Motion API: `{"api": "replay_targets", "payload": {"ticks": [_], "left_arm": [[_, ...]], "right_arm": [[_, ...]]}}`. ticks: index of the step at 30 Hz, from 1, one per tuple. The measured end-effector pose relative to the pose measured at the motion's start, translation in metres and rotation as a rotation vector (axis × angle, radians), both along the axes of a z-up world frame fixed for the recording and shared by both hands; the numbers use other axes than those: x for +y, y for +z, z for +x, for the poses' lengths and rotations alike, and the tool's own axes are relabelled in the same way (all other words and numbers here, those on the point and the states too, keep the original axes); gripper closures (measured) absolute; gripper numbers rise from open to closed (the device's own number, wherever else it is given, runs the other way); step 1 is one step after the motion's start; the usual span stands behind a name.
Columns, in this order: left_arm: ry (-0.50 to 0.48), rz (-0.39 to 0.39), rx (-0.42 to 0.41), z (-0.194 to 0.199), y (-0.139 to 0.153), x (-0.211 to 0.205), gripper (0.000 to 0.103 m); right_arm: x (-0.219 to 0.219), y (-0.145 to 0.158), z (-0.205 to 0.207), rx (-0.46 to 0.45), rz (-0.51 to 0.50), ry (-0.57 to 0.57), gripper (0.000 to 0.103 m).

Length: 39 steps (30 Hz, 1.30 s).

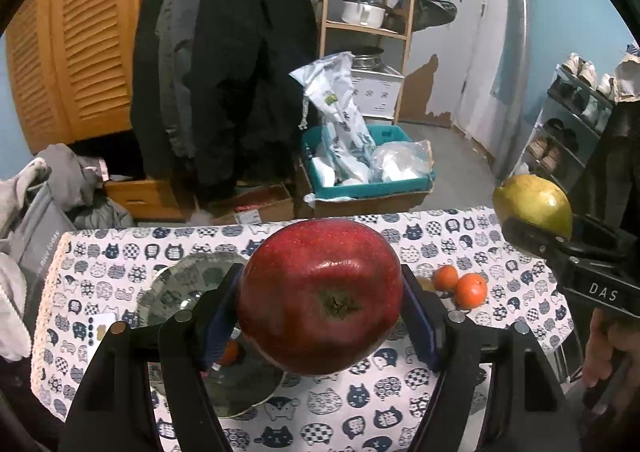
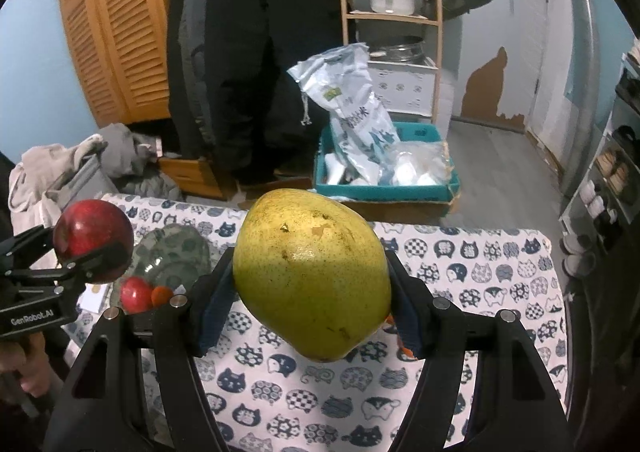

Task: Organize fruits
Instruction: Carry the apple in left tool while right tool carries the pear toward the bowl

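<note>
The left gripper (image 1: 320, 300) has its jaws spread wide around a big red apple (image 1: 320, 294), blue pads pressed against both sides, the fruit lifted above the cat-print tablecloth (image 1: 400, 404). The right gripper (image 2: 310, 292) clamps a yellow-green pear (image 2: 312, 276) the same way (jaws wide, pads touching either flank), also held clear of the cloth. Below the left gripper sits a patterned glass plate (image 1: 192, 284); the right wrist view shows a smaller red apple (image 2: 136, 294) and something orange (image 2: 162, 294) lying on it. Two mandarins (image 1: 460, 286) rest on the cloth, touching each other, near the plate's right.
</note>
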<state>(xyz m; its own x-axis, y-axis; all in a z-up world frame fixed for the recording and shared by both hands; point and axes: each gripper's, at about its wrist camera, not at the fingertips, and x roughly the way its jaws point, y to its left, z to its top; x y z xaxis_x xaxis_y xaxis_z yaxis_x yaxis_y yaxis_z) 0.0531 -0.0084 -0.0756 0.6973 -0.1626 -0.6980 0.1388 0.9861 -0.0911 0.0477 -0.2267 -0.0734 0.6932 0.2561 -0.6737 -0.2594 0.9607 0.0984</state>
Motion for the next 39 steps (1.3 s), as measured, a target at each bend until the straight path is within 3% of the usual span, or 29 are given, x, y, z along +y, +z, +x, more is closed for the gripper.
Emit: {"api": "replay_targets", "payload": {"ticks": [23, 39], "left_arm": [[0.166, -0.023, 0.042, 0.003, -0.017, 0.094, 0.028], [0.258, -0.038, 0.124, 0.022, -0.048, 0.153, 0.028]], "right_arm": [[0.112, -0.004, 0.029, 0.028, -0.010, 0.158, 0.033], [0.187, -0.031, 0.057, 0.112, 0.000, 0.244, 0.033]]}}
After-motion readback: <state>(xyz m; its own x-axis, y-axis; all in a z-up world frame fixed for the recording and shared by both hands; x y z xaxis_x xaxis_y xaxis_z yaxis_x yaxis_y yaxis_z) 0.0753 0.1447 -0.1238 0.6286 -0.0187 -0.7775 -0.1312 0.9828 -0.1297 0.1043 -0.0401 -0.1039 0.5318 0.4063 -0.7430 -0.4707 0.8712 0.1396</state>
